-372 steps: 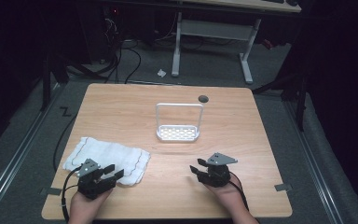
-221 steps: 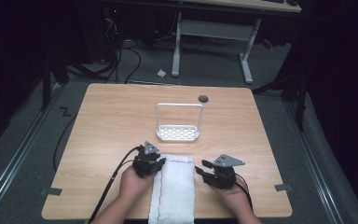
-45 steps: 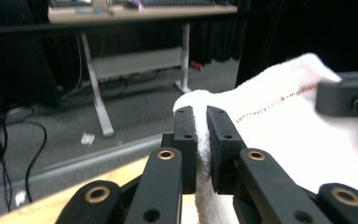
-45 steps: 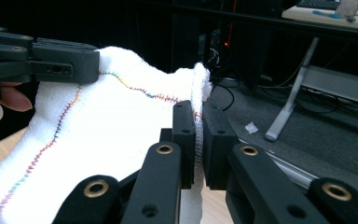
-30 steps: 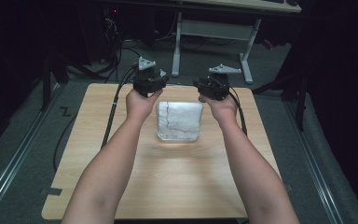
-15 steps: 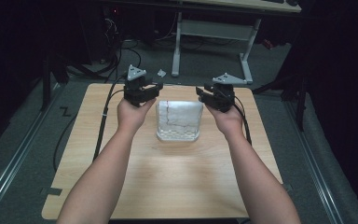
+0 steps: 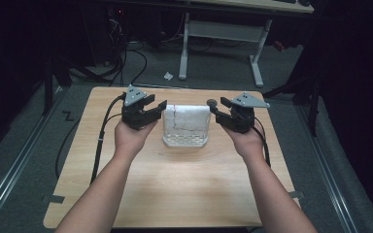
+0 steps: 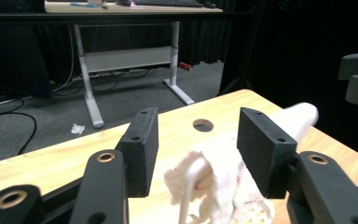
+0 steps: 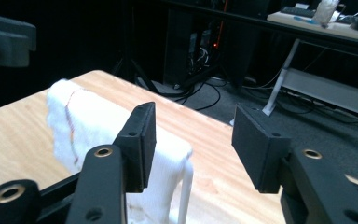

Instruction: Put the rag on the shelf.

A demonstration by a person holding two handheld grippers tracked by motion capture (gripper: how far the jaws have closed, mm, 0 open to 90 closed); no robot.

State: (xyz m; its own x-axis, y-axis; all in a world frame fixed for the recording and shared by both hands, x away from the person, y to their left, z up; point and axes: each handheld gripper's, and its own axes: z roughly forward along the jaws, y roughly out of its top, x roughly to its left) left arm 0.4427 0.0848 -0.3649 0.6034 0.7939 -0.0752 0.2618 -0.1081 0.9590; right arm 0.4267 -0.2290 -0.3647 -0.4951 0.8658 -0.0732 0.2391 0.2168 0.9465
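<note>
Flanking the rack (image 7: pixel 185 141), one gripper each side: left gripper (image 7: pixel 148 108) just off its left end, right gripper (image 7: pixel 221 109) just off its right end, both about equally near.

- White towel (image 7: pixel 186 119) is draped over the rack's top bar, hanging down as a sheet on the near and far sides. Rack stands upright mid-tabletop (image 7: pixel 175 189), toward the far edge, near the round hole (image 7: pixel 212 102).
- Long axis of the towel's top fold runs left-right across the tabletop, i.e. along the line between the two grippers. Its ends point at the grippers; the red stripe runs down the cloth near the left end.
- Left jaws: apart, have just been opening, nothing pinched. In the left gripper view the towel (image 8: pixel 214 182) end and white wire post sit low between and beyond the jaws, pads clear of the cloth.
- Right jaws: apart too, have just been opening, nothing between them. In the right gripper view the towel (image 9: pixel 93 121) lies to the inner-jaw side, partly behind that jaw, not in the gap.
- My read: cloth is let go and hung. Any re-grip means coming inward along the bar axis; the right gripper would need to shift sideways toward the cloth first.
</note>
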